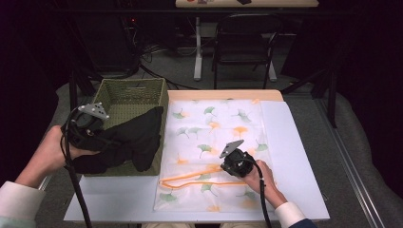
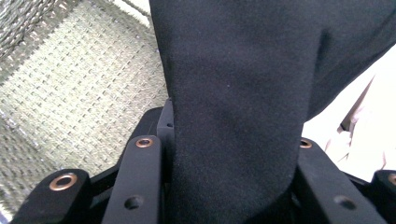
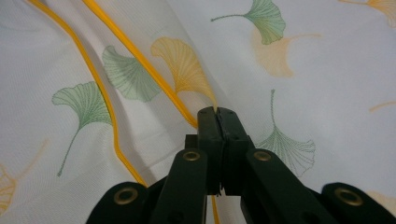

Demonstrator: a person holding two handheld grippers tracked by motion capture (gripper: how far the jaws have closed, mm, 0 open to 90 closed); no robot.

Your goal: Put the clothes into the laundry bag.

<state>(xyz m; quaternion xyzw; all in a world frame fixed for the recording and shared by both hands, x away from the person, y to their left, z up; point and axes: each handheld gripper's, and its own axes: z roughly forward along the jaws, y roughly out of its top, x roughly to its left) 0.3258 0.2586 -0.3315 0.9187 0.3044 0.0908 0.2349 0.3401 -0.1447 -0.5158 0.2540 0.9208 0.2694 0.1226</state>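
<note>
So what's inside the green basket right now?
A black cloth lies partly in the basket, draped over its right rim and held by the left gripper. The woven floor shows bare behind it; anything beneath the cloth is covered.

black garment (image 1: 138, 137), olive-green woven basket (image 1: 130, 95), white cloth (image 1: 214, 142) with green and orange ginkgo leaves, orange edging (image 3: 140, 65)

Left gripper (image 1: 105, 138) jaws clamped wide; right gripper (image 3: 218, 113) jaws pinched together.
</note>
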